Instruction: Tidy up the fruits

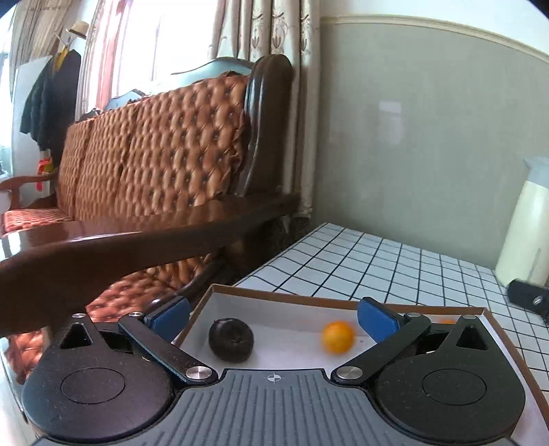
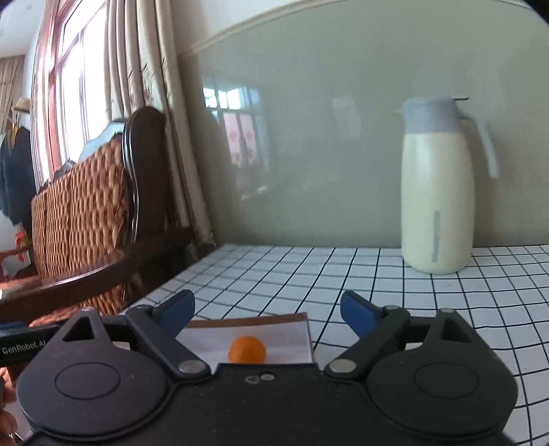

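At far left in the left wrist view a dark coat [image 1: 51,99] hangs under a straw hat [image 1: 79,28], beside a wooden-framed sofa [image 1: 164,147] with button-tufted brown cushions. Its glossy armrest [image 1: 137,247] runs across in front of the table edge. The table [image 1: 394,267] wears a white cloth gridded with thin black lines.

On it sits a shallow cardboard box [image 1: 308,296], brown-rimmed and white inside. The left gripper [image 1: 272,317] hovers over the box with its blue pads spread wide and nothing between them pressed. Below lie a dark, round, wrinkled fruit [image 1: 231,339] and, to its right and apart, a small orange fruit [image 1: 338,336] (blurred, so its kind is unclear).

In the right wrist view, white lettering "GenRobot.AI" [image 2: 23,349] shows on a black bar at left. The right gripper [image 2: 267,312] is likewise released, jaws apart, above the box's corner [image 2: 302,317], where a small orange fruit [image 2: 247,350] rests on the white floor. Further right a smooth cream thermos jug [image 2: 437,206] with a pale grey lid and handle stands against the grey-green wall [image 2: 308,137].
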Action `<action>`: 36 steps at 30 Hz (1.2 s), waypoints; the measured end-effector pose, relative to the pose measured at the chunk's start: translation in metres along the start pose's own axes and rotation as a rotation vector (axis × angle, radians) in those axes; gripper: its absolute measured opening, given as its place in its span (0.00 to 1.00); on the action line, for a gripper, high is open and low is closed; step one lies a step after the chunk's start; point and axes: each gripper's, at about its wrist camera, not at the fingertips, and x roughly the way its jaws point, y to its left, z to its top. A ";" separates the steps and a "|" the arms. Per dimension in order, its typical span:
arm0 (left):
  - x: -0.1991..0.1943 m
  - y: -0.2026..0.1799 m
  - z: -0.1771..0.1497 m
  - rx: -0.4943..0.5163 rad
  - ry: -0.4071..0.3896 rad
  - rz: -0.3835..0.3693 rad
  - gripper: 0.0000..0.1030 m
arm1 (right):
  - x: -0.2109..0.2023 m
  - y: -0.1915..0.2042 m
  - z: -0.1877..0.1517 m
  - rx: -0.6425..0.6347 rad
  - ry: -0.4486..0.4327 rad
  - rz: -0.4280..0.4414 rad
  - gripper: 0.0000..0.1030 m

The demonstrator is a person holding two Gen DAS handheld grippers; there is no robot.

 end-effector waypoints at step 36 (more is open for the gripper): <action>-0.135 0.005 -0.008 0.029 0.008 -0.035 1.00 | -0.131 -0.025 -0.004 0.058 -0.024 0.081 0.94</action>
